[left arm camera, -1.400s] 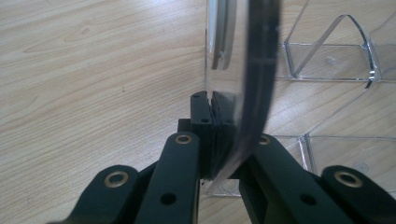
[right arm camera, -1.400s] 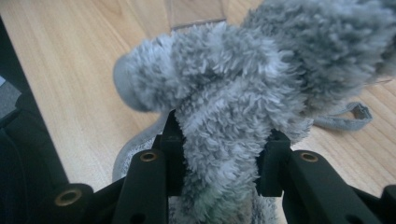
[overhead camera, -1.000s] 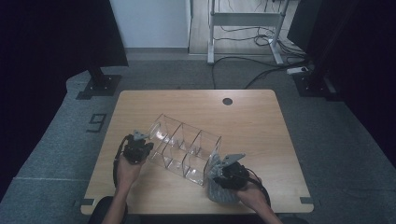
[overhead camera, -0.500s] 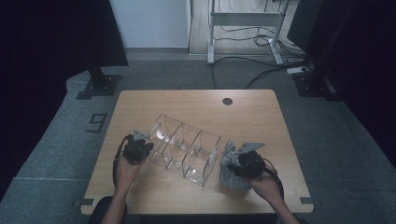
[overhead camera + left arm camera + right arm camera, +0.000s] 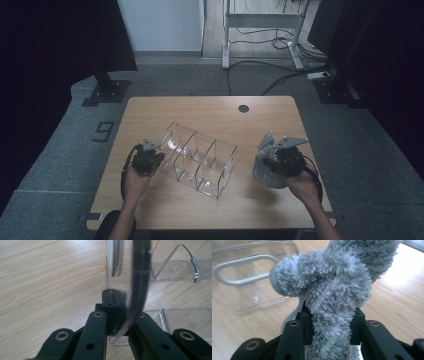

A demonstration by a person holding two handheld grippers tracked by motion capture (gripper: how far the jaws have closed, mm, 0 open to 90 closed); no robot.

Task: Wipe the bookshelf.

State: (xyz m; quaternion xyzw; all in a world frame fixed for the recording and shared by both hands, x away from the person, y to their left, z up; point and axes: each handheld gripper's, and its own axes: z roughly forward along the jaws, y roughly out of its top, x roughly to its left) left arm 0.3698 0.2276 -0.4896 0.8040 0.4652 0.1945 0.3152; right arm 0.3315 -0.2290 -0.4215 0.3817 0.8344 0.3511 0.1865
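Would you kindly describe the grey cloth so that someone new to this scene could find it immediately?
Start from the wooden table and look to its right side, past the clear three-compartment organizer. There the right gripper is clamped on a fluffy grey cloth, bunched up and apart from the organizer. It is the one soft, fuzzy thing among hard plastic and wood.
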